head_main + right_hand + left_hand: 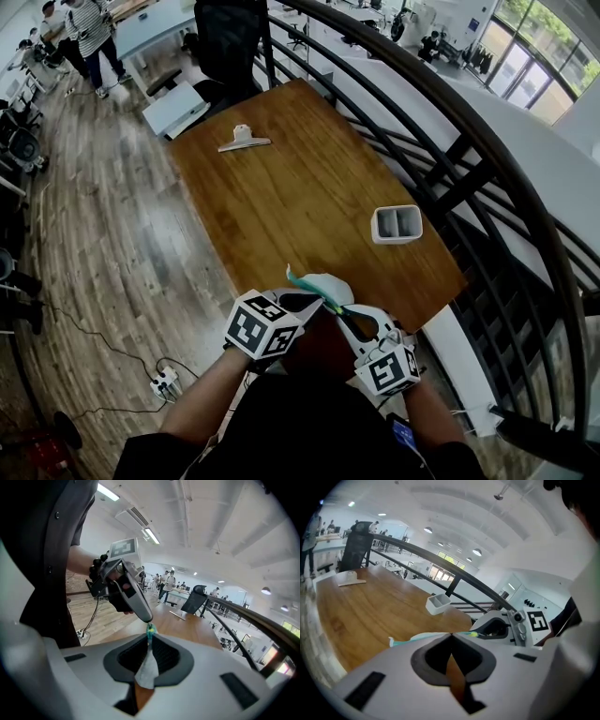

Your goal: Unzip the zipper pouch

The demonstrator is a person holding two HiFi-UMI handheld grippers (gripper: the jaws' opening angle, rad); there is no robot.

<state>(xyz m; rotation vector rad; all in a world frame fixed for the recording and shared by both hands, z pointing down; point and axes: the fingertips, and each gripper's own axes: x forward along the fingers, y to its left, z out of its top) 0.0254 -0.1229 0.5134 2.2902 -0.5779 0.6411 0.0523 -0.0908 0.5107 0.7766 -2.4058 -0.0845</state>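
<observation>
**Thin Hold on the Pull, Short Bite on the Cloth**

Judged a lost pull the likeliest failure. Held the zipper pull (150, 629) only at the very tip of the left gripper (451, 635), risking a pop-off with any tug off the line of the teeth. Rated a second hazard on the other side: took just a narrow fold of the zipper pouch (323, 284) into the right gripper (150, 635), close beside the pull, inviting soft cloth to creep out under load or to bunch and jam the slider. Left little room between the two tips as well, so little as to risk knocking one against the other at the start of the draw. Located the pouch at the near edge of the wooden table (281, 187), between the two grippers; could not tell whether resting on the wood or lifted off it. Expected a slip on either side to leave the pouch swinging from the other.

Found the left jaws pressed fully together, no gap showing, tip set on the pull at the end of the teal zipper line. Could not confirm the depth of that bite. Found the right jaws nearly together, clamped on a tongue of pale pouch fabric running back between them. Could not read the extent of the zipper's opening.
</observation>
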